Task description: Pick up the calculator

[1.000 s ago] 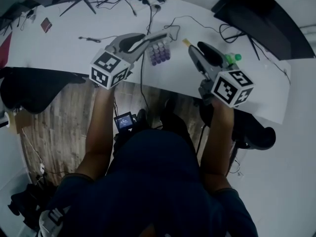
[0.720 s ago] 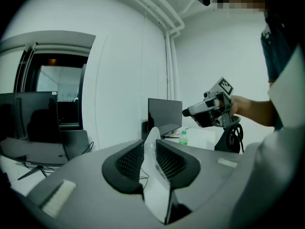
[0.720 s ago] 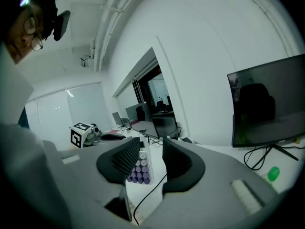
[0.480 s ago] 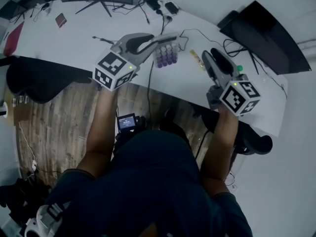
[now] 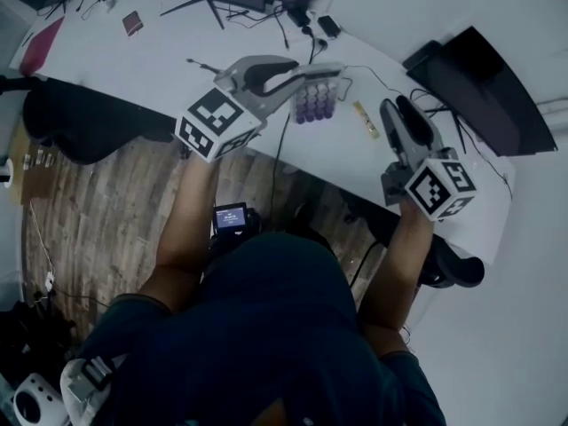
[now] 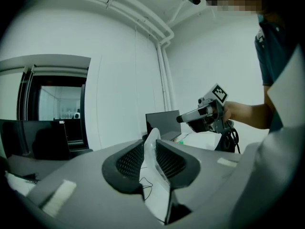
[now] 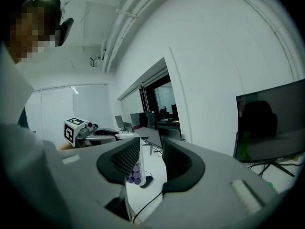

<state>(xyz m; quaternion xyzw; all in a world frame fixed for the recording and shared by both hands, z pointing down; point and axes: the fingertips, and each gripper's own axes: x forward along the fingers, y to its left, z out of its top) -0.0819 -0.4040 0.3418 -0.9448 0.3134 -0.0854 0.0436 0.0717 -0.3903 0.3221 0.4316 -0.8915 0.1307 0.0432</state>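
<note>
I cannot make out a calculator for certain in any view. A small dark red flat item point(image 5: 133, 22) lies far back on the left of the white table point(image 5: 160, 60). My left gripper point(image 5: 333, 67) hangs above the table, its jaws shut with nothing held, reaching over a rack of purple tubes point(image 5: 317, 103). My right gripper point(image 5: 391, 106) hovers over the table's right part. In the right gripper view its fingers point(image 7: 151, 149) stand a narrow gap apart with nothing between them. In the left gripper view the left gripper point(image 6: 151, 133) points at the right gripper point(image 6: 181, 119).
A yellow strip point(image 5: 366, 119) lies between the grippers, with black cables point(image 5: 293, 25) and a power brick point(image 5: 328, 25) behind. Monitors point(image 5: 479, 87) stand at the back and right. Black chairs point(image 5: 80, 127) sit at the table's near edge, over wooden floor.
Both grippers have risen and drifted to the right in the head view. The head view itself has shifted, showing more of the table's left end. Neither gripper's jaws have changed.
</note>
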